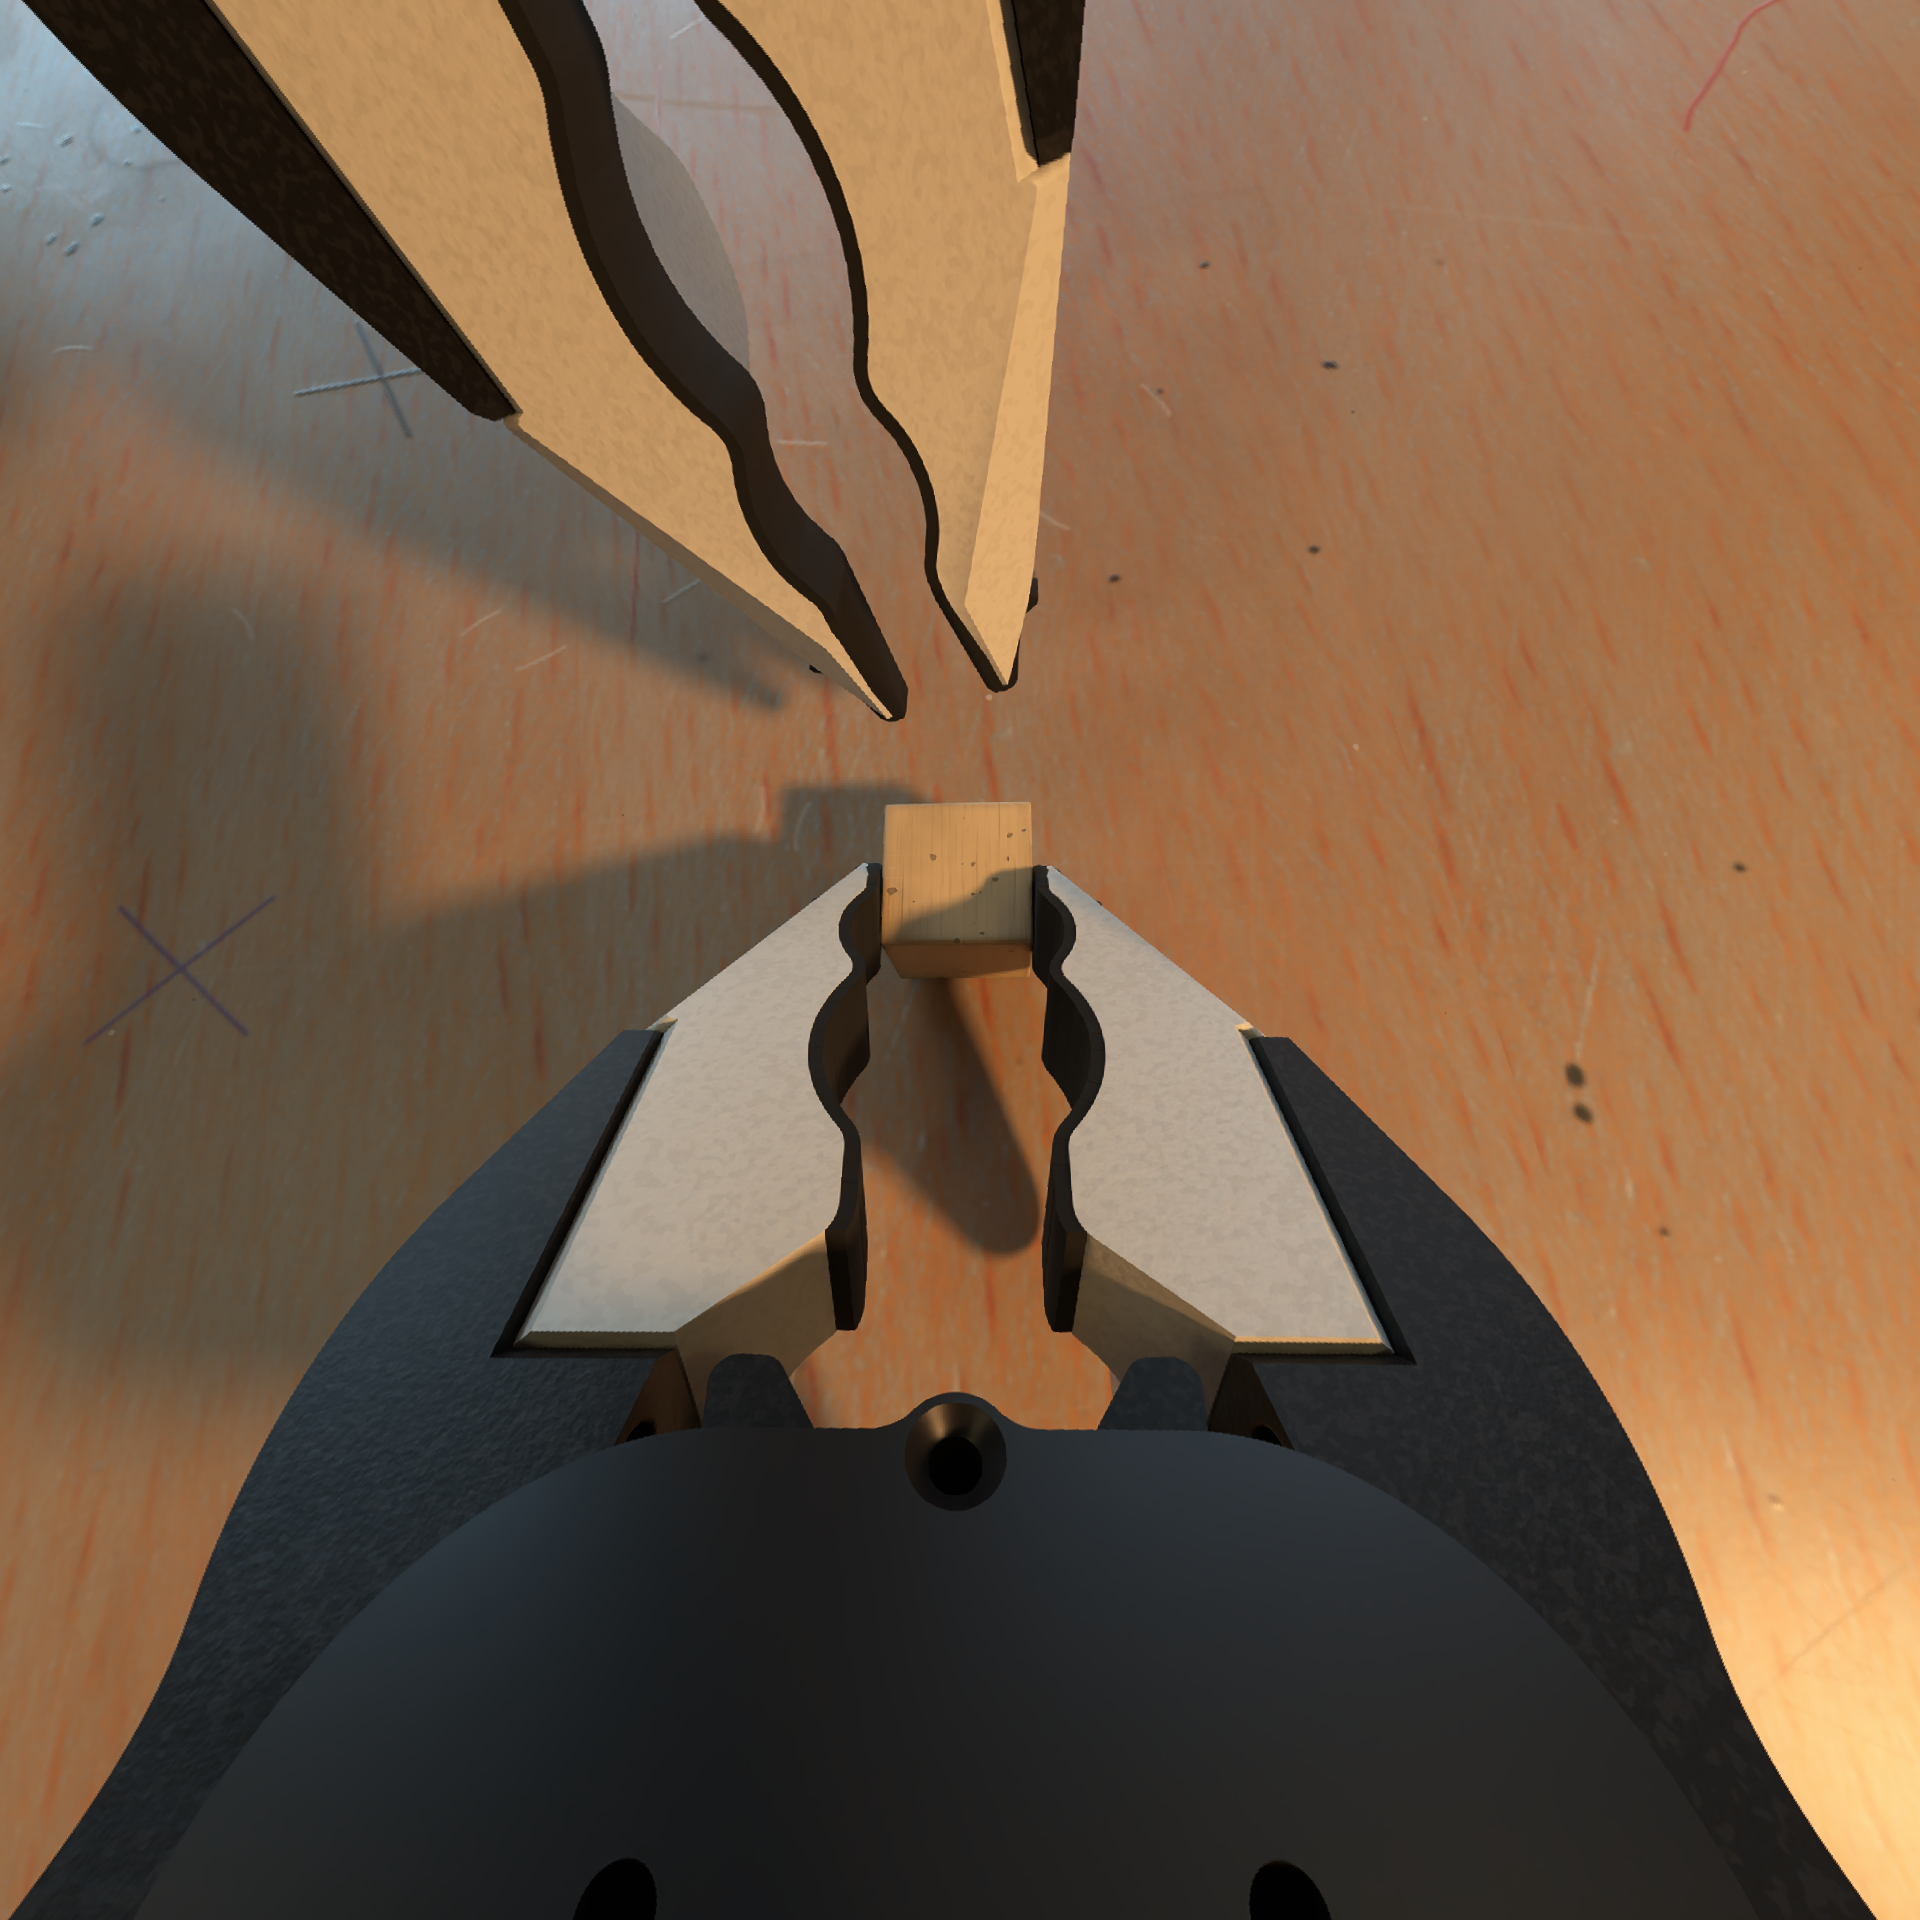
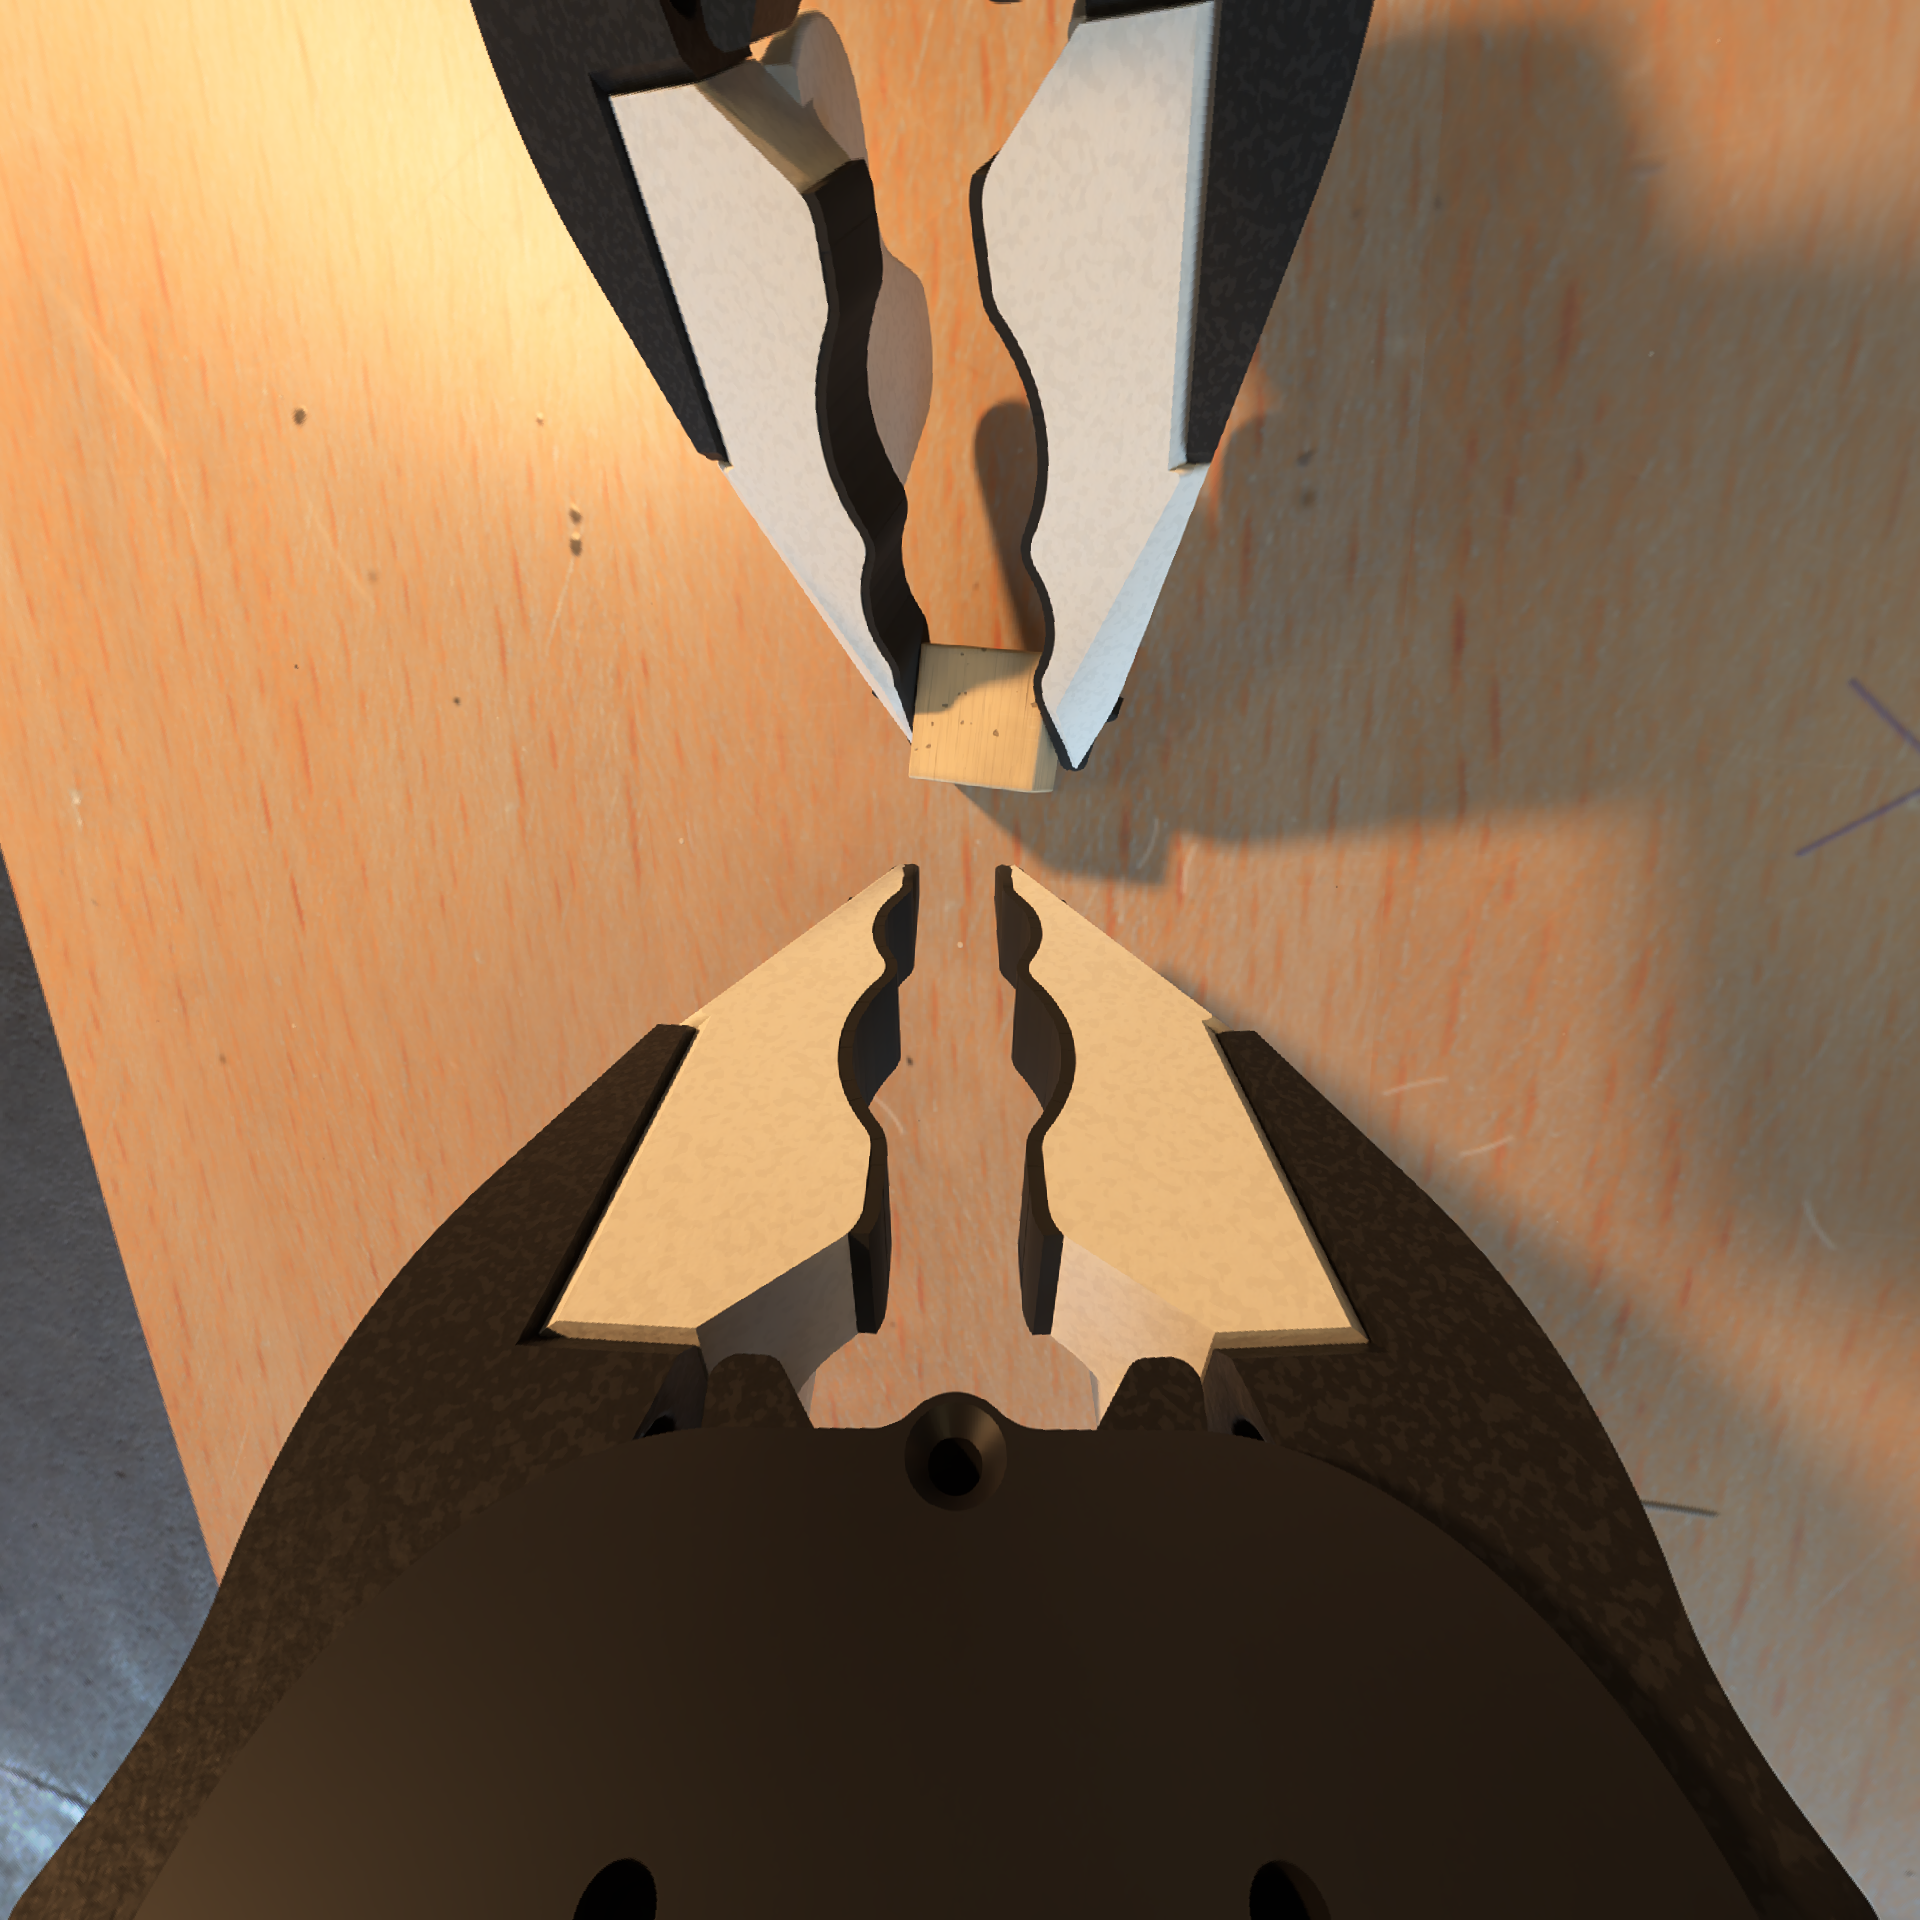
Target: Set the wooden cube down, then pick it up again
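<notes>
Wooden cube (image 1: 957, 885) pinched between left tool (image 1: 957, 883) tips, above worktop (image 1: 1455, 727) — shadow suggests airborne. Right tool (image 2: 956, 878) facing it, empty, tips nearly together. Cube likely light, rigid, smooth-faced — take hold squarely across opposite flat sides.

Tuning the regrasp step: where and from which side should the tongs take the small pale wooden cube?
Grip the small pale wooden cube on two opposite flat side faces, near mid-height, coming from the left tongs' side. Its parallel faces sit square between those fingertips, which already bracket it. The right tongs are empty, narrowly parted, just short of it on the orange wooden tabletop.
</notes>
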Robot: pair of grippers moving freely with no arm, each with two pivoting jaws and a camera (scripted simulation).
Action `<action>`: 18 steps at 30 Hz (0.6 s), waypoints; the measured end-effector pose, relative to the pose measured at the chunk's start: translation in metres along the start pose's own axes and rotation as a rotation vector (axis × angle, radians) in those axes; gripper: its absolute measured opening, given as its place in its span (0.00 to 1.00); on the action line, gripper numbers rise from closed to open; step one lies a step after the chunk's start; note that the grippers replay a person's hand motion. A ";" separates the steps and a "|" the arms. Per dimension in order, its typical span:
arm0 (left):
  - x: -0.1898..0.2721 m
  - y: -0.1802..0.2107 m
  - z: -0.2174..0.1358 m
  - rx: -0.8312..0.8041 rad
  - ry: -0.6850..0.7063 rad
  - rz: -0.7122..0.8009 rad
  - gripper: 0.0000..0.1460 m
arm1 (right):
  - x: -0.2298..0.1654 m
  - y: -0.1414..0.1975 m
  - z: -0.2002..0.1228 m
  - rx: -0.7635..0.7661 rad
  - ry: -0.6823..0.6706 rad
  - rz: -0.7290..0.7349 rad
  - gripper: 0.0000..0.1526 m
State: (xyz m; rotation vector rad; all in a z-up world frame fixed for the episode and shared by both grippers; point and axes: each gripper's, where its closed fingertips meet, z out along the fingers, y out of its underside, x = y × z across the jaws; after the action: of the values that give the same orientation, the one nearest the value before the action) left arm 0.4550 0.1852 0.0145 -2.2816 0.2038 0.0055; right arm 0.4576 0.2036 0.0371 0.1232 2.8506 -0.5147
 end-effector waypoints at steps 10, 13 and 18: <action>0.000 0.000 0.000 -0.002 -0.002 0.002 0.19 | 0.001 0.001 0.005 -0.029 0.025 -0.014 0.09; 0.000 0.001 0.000 -0.005 -0.003 0.003 0.19 | 0.001 0.002 0.006 -0.034 0.029 -0.017 0.09; 0.000 0.001 0.000 -0.005 -0.003 0.002 0.19 | 0.002 0.002 0.006 -0.036 0.033 -0.019 0.09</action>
State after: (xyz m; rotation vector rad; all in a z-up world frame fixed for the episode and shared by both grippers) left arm 0.4552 0.1850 0.0136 -2.2858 0.2049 0.0100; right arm 0.4576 0.2036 0.0302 0.0998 2.8945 -0.4692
